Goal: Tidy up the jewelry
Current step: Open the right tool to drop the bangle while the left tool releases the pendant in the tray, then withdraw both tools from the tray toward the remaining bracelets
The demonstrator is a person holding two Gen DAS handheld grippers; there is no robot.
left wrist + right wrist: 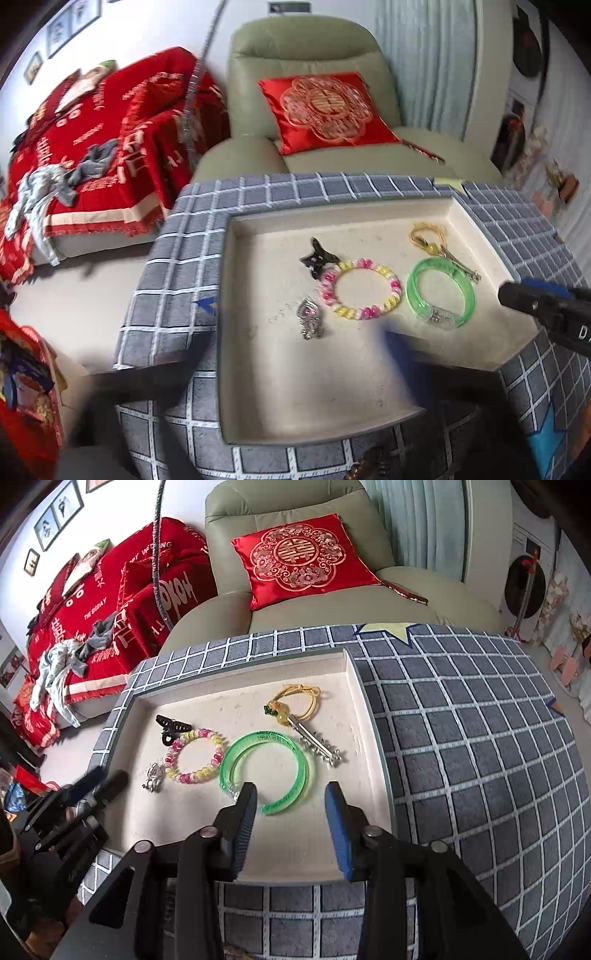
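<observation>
- Jewelry lies in a shallow beige tray (373, 738) set on a grey checked cushion (480, 746).
- We see the green bangle (266, 771) near the tray's middle, lying flat, just beside the pink-and-yellow bead bracelet (195, 755).
- We find a black hair clip (171, 728) touching the bracelet's far-left side, and a silver pendant (153, 777) near the tray's left edge.
- We note a yellow cord charm (295, 705) with a silver hairpin (317, 747) toward the tray's right wall.
- Our right gripper (291, 812) is spread wide, empty, just above the bangle's near rim.
- Our left gripper (291, 354) is blurred; we cannot tell its state.
</observation>
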